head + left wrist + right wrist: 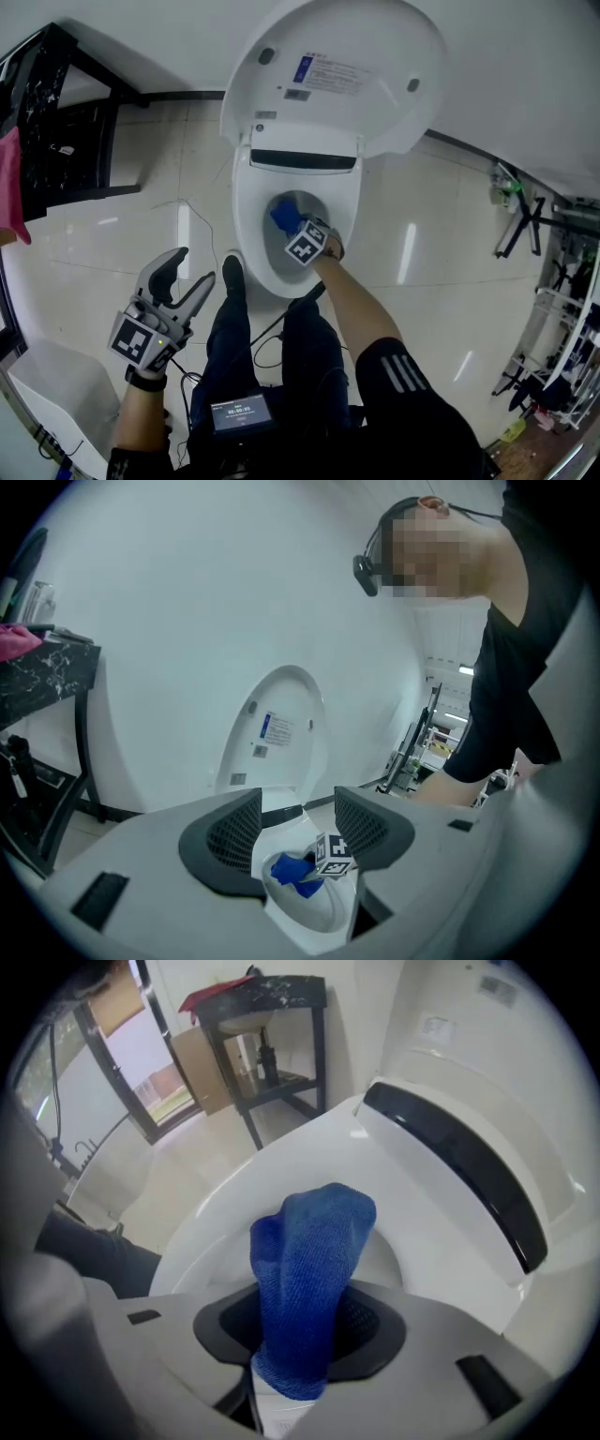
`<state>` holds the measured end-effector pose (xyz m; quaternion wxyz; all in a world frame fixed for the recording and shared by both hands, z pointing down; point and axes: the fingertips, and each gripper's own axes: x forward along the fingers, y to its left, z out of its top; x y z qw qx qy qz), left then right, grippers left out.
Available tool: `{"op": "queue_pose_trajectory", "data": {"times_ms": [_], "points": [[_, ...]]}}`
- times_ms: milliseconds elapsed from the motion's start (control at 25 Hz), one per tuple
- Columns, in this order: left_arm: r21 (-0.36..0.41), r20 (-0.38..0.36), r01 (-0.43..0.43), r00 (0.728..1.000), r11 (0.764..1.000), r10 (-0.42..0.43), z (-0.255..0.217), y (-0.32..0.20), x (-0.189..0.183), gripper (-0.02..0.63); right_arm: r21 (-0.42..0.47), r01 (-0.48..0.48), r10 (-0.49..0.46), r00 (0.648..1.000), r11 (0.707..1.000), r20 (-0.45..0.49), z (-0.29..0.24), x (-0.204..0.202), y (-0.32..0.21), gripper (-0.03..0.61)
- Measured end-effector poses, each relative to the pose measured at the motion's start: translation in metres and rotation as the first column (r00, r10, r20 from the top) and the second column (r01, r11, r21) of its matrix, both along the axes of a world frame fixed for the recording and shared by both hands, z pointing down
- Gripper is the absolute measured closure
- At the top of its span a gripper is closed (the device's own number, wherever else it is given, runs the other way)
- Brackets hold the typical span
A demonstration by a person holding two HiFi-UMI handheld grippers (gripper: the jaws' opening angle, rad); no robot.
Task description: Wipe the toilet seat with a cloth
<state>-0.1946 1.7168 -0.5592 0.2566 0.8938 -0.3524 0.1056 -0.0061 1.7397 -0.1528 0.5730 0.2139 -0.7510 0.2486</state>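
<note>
**Desk editor:** What is in shot?

**Photographer:** From the head view, a person stands over a white toilet with its white oval lid point(337, 75) raised against the wall. The right hand-held gripper point(296, 232) reaches down over the bowl, its jaws clamped on a blue knitted cloth point(283, 216).

**Desk editor:** Where exactly is the cloth?

**Photographer:** Inside the ring of the white toilet seat point(246, 220), over the bowl opening. In the right gripper view it stands up out of the jaws, folded over at the top, with the seat curving behind it. I cannot tell whether it touches the seat.

**Desk editor:** And the other hand?

**Photographer:** The left hand-held gripper point(193, 266) hangs well apart from the toilet, near the person's left knee, above the pale glossy tile floor point(112, 244). Its jaws are spread wide with nothing between them; its own view looks through the gap at the bowl and the cloth.

**Desk editor:** Anything at the edges?

**Photographer:** A black-framed desk point(56, 112) at far left, with a pink cloth point(11, 187) hanging off its near corner.
</note>
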Motion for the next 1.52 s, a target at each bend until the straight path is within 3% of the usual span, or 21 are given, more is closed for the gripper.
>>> {"op": "queue_pose_trajectory", "data": {"times_ms": [80, 200, 360, 640, 920, 1160, 1360, 1520], "points": [[0.011, -0.005, 0.000, 1.000, 1.000, 0.000, -0.008, -0.003, 0.003, 0.370, 0.013, -0.101, 0.100, 0.991, 0.995, 0.091, -0.027, 0.002, -0.008, 0.413], [0.029, -0.020, -0.010, 1.000, 1.000, 0.011, -0.025, -0.007, 0.011, 0.368, 0.071, -0.243, 0.223, 0.950, 0.967, 0.217, -0.083, 0.007, -0.036, 0.413], [0.084, -0.033, -0.037, 0.999, 0.996, 0.040, -0.056, -0.012, 0.026, 0.368, 0.167, -0.346, 0.275, 0.899, 0.923, 0.342, -0.164, 0.022, -0.075, 0.413], [0.197, -0.025, -0.106, 0.993, 0.975, 0.113, -0.131, -0.017, 0.053, 0.368, 0.308, -0.377, 0.205, 0.859, 0.874, 0.469, -0.332, 0.035, -0.097, 0.413], [0.269, -0.026, -0.133, 0.989, 0.954, 0.145, -0.214, -0.020, 0.083, 0.368, 0.347, -0.428, 0.161, 0.792, 0.834, 0.589, -0.469, 0.039, -0.071, 0.413], [0.313, -0.015, -0.173, 0.982, 0.934, 0.187, -0.268, -0.007, 0.113, 0.368, 0.393, -0.400, 0.082, 0.780, 0.828, 0.620, -0.546, 0.044, -0.033, 0.414], [0.340, -0.026, -0.176, 0.980, 0.924, 0.196, -0.293, 0.000, 0.120, 0.368, 0.486, -0.329, -0.010, 0.820, 0.810, 0.572, -0.587, 0.050, -0.017, 0.414], [0.346, -0.024, -0.176, 0.980, 0.921, 0.197, -0.299, 0.008, 0.119, 0.368, 0.446, -0.397, 0.019, 0.763, 0.802, 0.646, -0.618, 0.059, -0.009, 0.414]]}}
